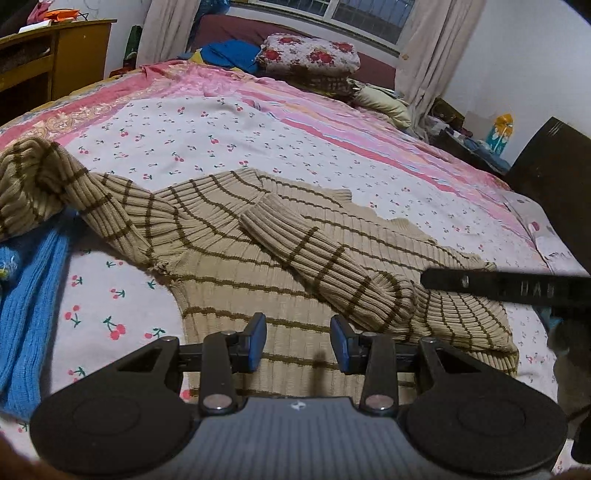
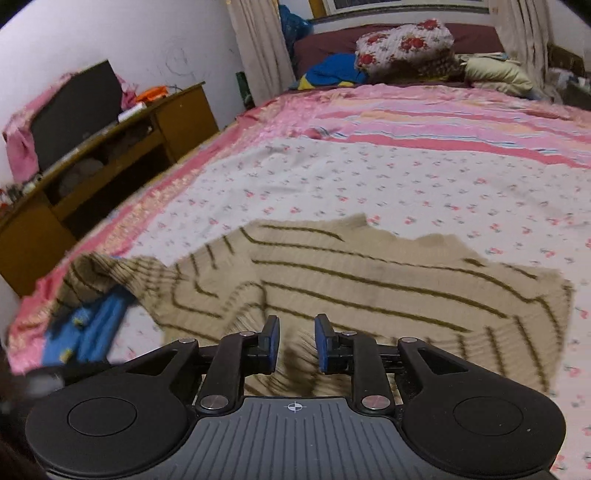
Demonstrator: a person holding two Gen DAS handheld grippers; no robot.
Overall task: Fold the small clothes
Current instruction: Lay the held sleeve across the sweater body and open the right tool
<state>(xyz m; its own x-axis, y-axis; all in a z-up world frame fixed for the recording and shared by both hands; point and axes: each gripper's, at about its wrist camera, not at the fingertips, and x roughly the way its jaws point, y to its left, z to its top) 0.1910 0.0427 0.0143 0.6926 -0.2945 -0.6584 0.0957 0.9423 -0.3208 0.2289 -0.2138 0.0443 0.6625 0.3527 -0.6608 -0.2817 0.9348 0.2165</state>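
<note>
Striped sweater [image 1: 229, 236] flat on bed [image 1: 332, 155]

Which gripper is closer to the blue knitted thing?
Left. The left gripper hovers over the striped sweater beside the blue knit; the right gripper sits farther across the sweater.

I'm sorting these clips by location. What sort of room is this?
Most likely a home bedroom: a bed with a cherry-print sheet, a floral pillow below a curtained window, and a wooden desk alongside.
</note>
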